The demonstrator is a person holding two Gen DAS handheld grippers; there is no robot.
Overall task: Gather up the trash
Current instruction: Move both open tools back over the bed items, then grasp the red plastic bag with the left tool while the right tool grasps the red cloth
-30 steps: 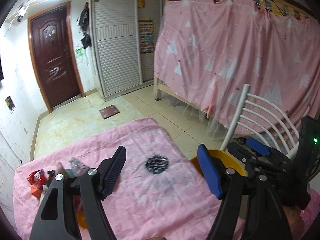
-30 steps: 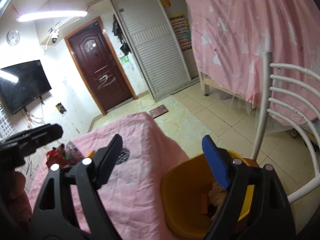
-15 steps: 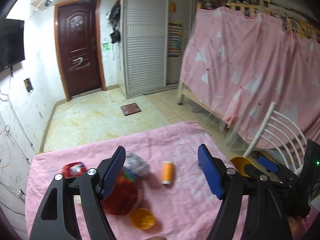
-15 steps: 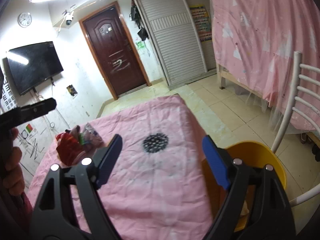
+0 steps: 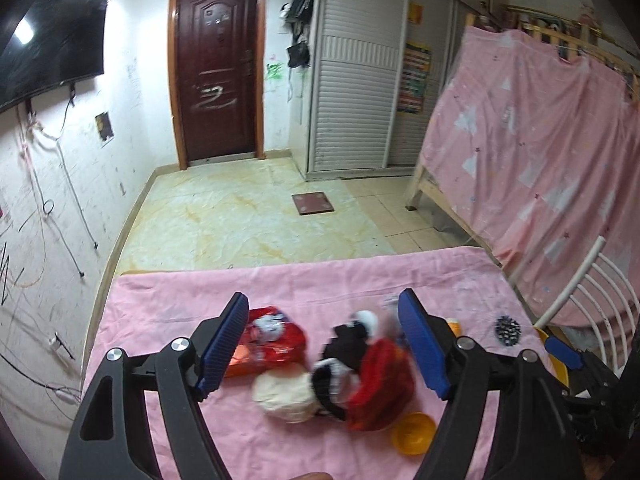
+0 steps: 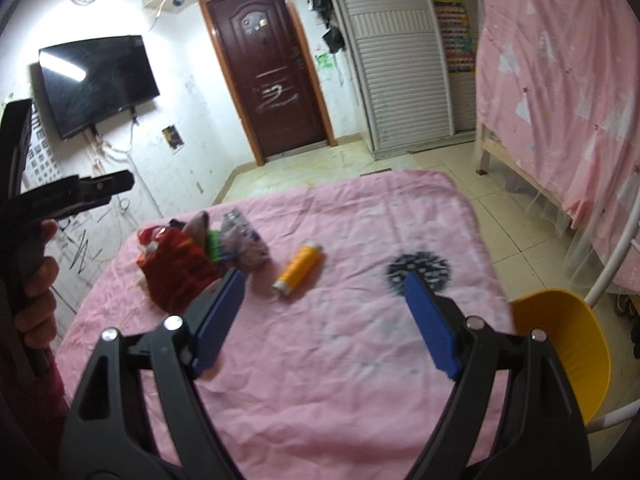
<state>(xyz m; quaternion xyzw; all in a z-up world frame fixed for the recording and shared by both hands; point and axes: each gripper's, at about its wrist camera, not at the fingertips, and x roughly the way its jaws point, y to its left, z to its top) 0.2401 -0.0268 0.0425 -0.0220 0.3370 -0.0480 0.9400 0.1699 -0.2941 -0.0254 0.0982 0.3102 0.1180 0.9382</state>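
My left gripper (image 5: 322,344) is opening, empty, above the wrappers (image 5: 360,376) heaped on the pink cloth (image 5: 168,300). The right gripper (image 6: 326,320) gapes empty too. Crinkly, overlapping packets (blurred here) could slide aside as I close. Farther right, the yellow bin (image 6: 568,344) sits below the table edge; a loose pinch could drop trash short.

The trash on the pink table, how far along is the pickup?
Done: cannot tell; the yellow bin hides its inside. In hand: nothing; the left gripper is opening over the wrapper pile, the right gripper is open. Left: that pile, the orange bottle and the orange cap.
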